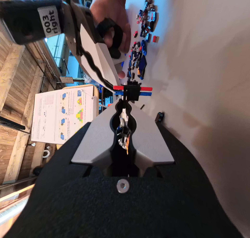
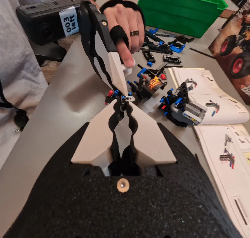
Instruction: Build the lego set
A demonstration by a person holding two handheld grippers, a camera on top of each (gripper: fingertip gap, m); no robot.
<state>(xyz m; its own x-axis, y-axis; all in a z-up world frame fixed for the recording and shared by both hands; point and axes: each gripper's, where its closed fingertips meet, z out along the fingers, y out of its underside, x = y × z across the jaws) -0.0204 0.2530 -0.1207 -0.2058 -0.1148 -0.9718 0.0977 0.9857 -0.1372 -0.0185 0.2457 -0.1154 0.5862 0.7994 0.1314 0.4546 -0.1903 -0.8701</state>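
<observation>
The small black lego sub-assembly with red and blue pins [image 1: 131, 92] sits pinched at the tips of both tongs, above the grey table [image 2: 70, 90]. The left gripper [image 1: 123, 103] and right gripper [image 2: 123, 103] are each nearly closed on it. Both cameras wear white printed labels.
</observation>
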